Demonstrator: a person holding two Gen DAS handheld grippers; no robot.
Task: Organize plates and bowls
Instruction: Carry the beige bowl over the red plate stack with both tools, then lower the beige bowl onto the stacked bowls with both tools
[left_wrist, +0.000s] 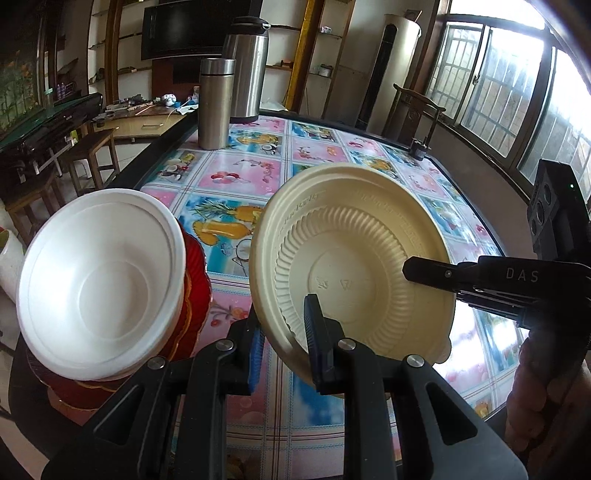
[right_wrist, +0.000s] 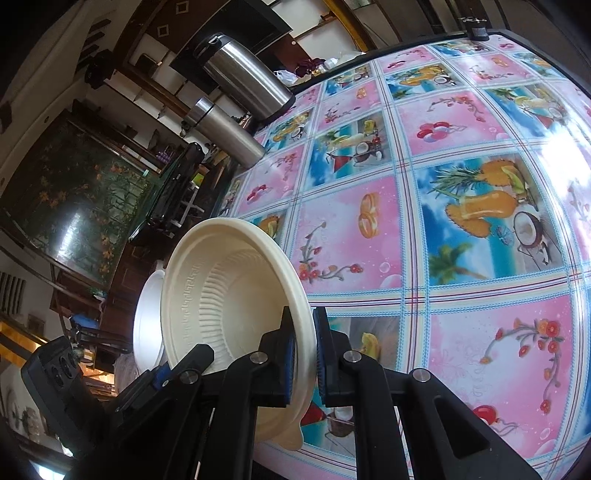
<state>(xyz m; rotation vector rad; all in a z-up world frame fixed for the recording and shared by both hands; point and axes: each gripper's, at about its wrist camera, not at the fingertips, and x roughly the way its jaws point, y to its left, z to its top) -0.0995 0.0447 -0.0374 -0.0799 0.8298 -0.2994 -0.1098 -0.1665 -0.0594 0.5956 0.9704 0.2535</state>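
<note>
A cream ribbed plastic bowl (left_wrist: 354, 258) is held tilted above the table; it also shows in the right wrist view (right_wrist: 229, 295). My left gripper (left_wrist: 284, 343) is shut on its near rim. My right gripper (right_wrist: 304, 350) is shut on its opposite rim and shows at the right in the left wrist view (left_wrist: 424, 273). A white foam bowl (left_wrist: 103, 284) sits on a stack of red plates (left_wrist: 195, 295) at the table's left edge; the white bowl (right_wrist: 147, 321) is behind the cream bowl in the right wrist view.
The table (left_wrist: 325, 147) has a pink and blue fruit-print cloth. A steel flask (left_wrist: 216, 103) and a taller steel thermos (left_wrist: 247, 66) stand at its far left. A small dark object (left_wrist: 419, 147) sits at the far right edge. Stools (left_wrist: 92, 155) stand left of the table.
</note>
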